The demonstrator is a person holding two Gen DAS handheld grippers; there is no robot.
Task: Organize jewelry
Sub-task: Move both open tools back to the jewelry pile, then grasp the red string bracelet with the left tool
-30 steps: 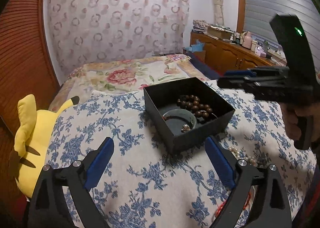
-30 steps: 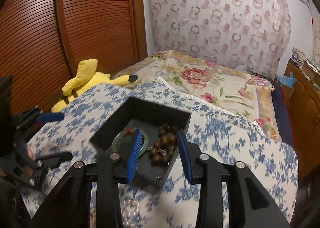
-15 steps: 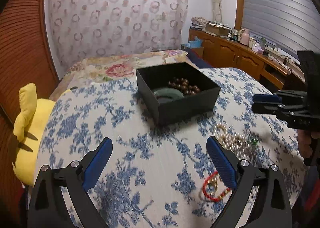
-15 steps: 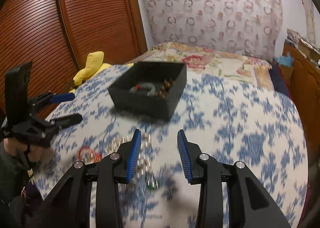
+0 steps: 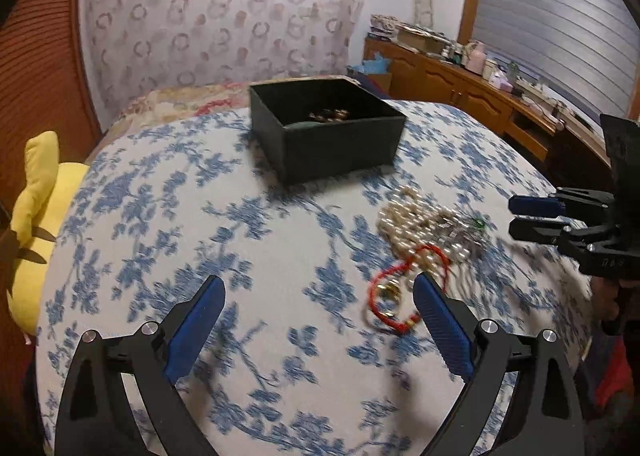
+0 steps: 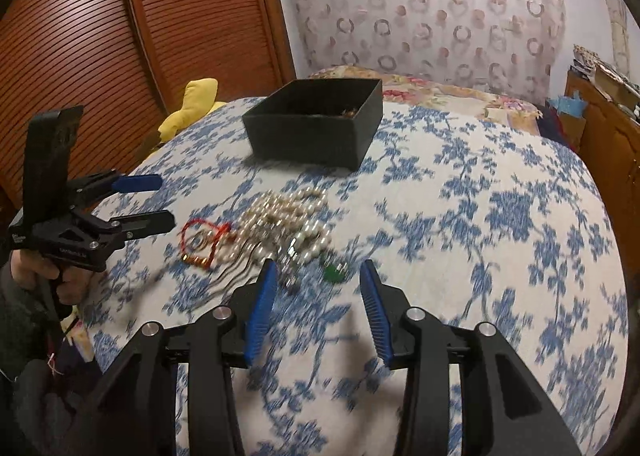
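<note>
Both grippers released, holding nothing: left gripper wide apart, right gripper narrower. Pearl necklace and red bracelet lie tangled before the black box.

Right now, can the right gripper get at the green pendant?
Probably yes. The right gripper is open and empty, the green pendant lies just ahead between its fingers, and nothing covers it; only a chain lies close beside.
</note>
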